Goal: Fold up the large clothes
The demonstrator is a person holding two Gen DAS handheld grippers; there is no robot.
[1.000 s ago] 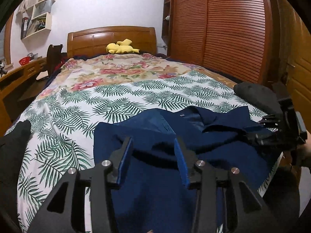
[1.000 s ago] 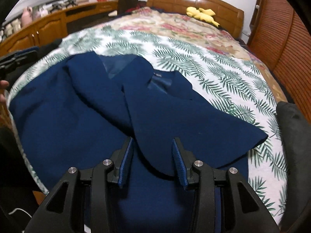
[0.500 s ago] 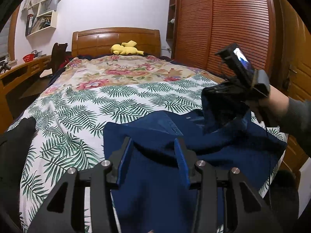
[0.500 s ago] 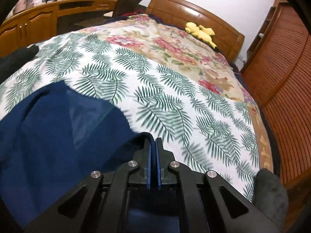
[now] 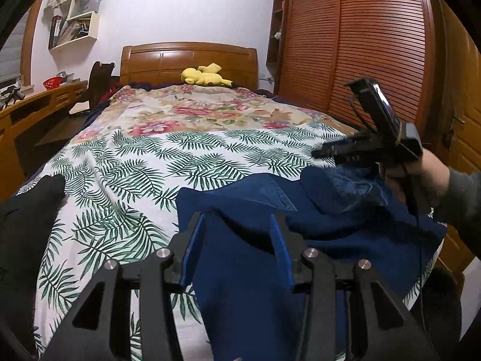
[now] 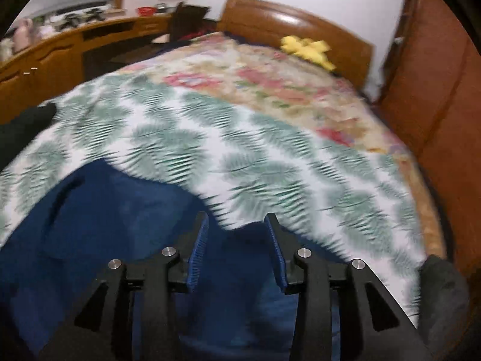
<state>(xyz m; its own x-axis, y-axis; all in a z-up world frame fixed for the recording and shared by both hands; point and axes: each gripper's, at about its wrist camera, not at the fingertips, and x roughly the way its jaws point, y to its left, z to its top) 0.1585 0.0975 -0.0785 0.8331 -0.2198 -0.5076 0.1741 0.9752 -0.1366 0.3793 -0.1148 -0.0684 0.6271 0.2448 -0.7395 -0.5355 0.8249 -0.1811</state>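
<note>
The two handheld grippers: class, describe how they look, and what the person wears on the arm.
Each gripper, left and right, has black angular finger frames with silver bolt heads and ribbed blue pads. In the left wrist view the right gripper carries a phone-like device and a thin black cable. The sleeve is grey.

Dim indoor light, fisheye-bent dark corners; the right wrist view is motion-blurred.
</note>
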